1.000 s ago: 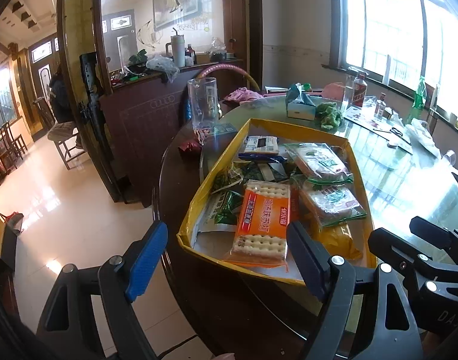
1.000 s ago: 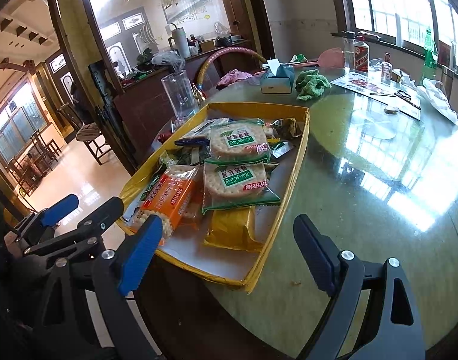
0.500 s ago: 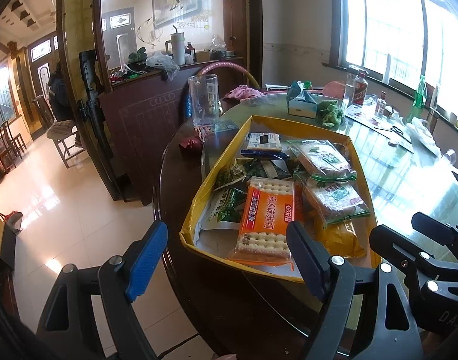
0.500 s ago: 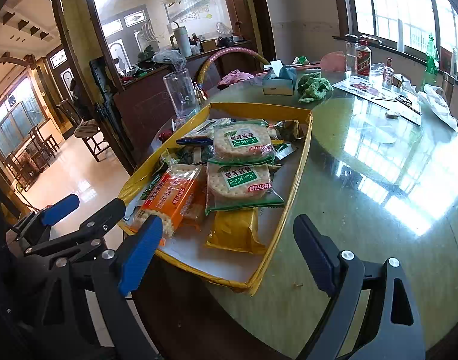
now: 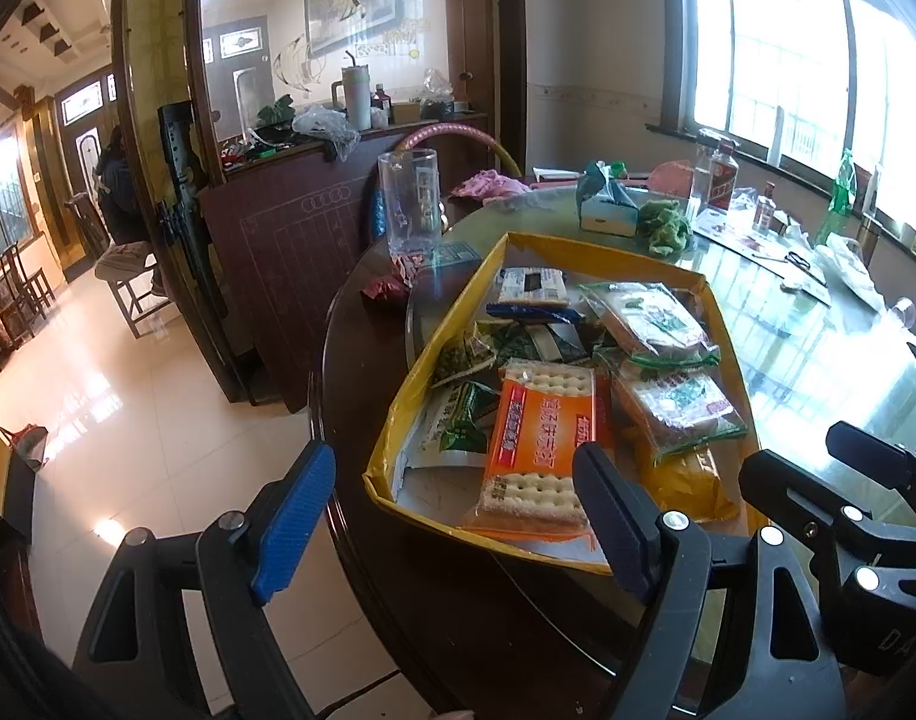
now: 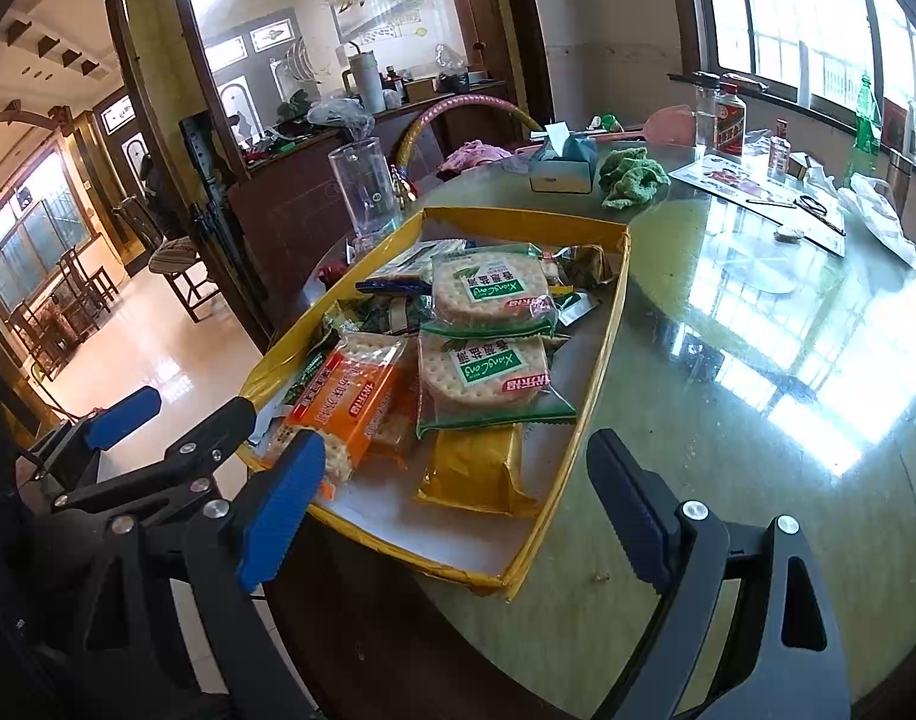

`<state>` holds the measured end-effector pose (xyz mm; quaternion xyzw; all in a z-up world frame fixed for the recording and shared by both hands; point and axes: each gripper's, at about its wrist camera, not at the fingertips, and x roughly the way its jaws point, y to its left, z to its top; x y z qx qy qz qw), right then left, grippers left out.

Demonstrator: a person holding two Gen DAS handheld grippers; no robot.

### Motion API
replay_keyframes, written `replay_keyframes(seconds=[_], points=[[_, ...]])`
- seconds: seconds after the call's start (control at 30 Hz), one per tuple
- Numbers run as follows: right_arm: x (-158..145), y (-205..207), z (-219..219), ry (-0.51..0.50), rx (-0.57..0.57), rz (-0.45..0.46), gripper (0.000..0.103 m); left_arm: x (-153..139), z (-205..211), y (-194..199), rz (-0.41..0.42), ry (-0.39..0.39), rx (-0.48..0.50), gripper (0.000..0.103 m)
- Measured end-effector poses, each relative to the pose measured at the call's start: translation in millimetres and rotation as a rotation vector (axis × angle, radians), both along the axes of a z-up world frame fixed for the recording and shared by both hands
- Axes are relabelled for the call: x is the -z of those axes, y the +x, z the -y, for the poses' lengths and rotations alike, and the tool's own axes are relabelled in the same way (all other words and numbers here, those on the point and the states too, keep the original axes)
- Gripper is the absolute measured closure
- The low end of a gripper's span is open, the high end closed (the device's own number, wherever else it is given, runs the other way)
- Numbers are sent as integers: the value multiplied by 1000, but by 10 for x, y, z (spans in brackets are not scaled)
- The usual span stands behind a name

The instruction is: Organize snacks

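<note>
On the round table (image 6: 757,360) a yellow tray (image 6: 601,360) holds all the snacks (image 6: 481,330) in view, heaped loosely and overlapping. That fits sorting just finished or about to start. Left gripper (image 5: 452,516) and right gripper (image 6: 452,498) hover spread and empty at its near edge.

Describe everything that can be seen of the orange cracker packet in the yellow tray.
The orange plastic packet of pale square crackers is rectangular, sealed, with a clear end showing dotted crackers and white print on its orange band. It lies flat near the front of the yellow cardboard tray, overlapping green sachets and a yellow packet. Neither tongs touch it.
</note>
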<state>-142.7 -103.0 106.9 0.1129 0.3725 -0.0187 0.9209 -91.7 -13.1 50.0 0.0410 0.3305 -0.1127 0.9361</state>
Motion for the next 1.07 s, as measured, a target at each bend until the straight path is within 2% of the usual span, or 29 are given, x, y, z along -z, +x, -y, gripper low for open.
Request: replay_keyframes(seconds=[0.27,1.07], points=[[-36,33,15,-7,18,11,14,-17,10,51,-4,5,18,21],[98,135,65,0,39,-11,14,83,17,158,-5,-1,7,21]])
